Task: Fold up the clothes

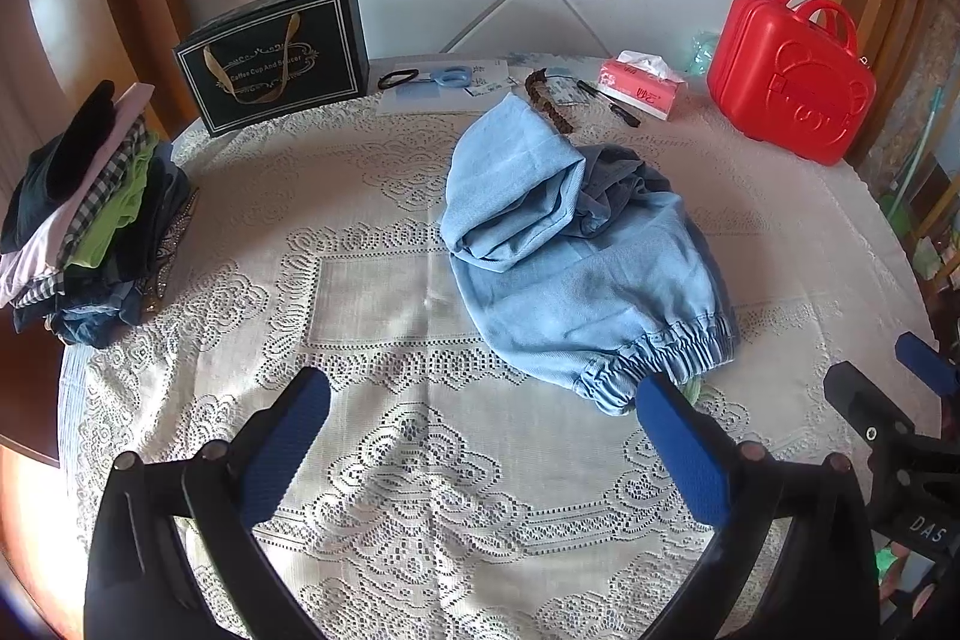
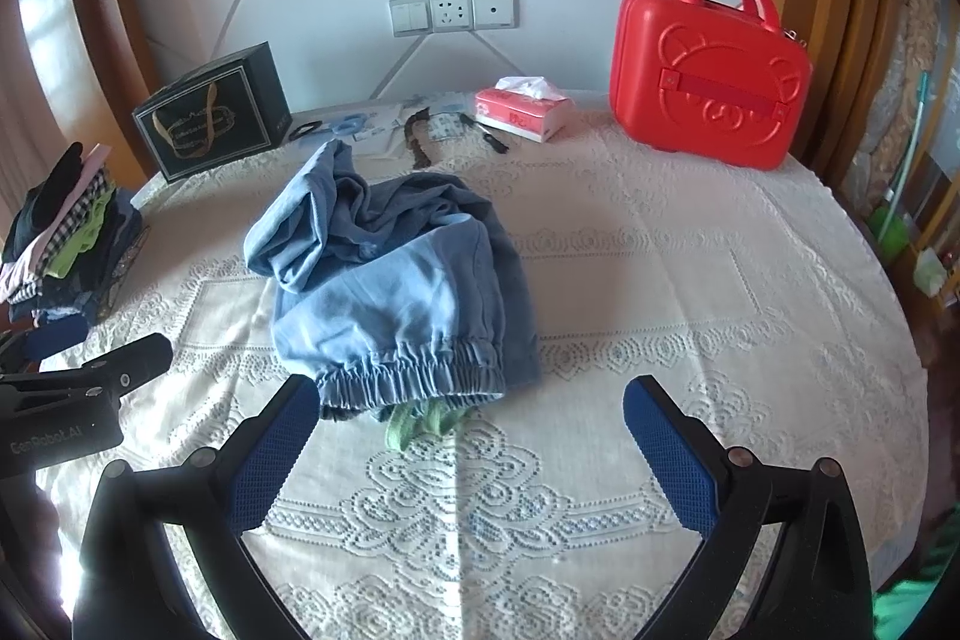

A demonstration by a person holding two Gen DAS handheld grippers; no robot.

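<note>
Nearest the left wrist camera, the left gripper [image 1: 483, 397] hovers low over the lace tablecloth [image 1: 384, 490] with its blue-padded fingers [image 1: 288, 448] spread wide and nothing between them; the right-hand finger tip sits just beside the elastic hem of the blue garment [image 1: 570, 268]. At the right edge of that view the other tool shows as a black body with a blue tip, level with it and off to its side.

The right gripper [image 2: 471, 403] is posed much the same: pointing forward and slightly down at the table, fingers [image 2: 666, 460] wide apart and empty, the left finger tip just short of the garment's gathered waistband. At the left edge of this view the left tool's black body pokes in, close beside.

The blue garment [image 2: 390, 292] lies crumpled near the middle of the table, elastic edge toward the cameras, one part folded back over itself. A scrap of green fabric [image 2: 420, 424] peeks out from under the waistband.

Farther off, at the table's left edge, stands a stack of folded clothes [image 1: 90, 220]. Along the far side, against the wall, are a black gift bag [image 1: 276, 52], blue scissors [image 1: 450, 76], a pen [image 1: 606, 100], a tissue pack [image 1: 642, 85] and a red case [image 1: 792, 76].
</note>
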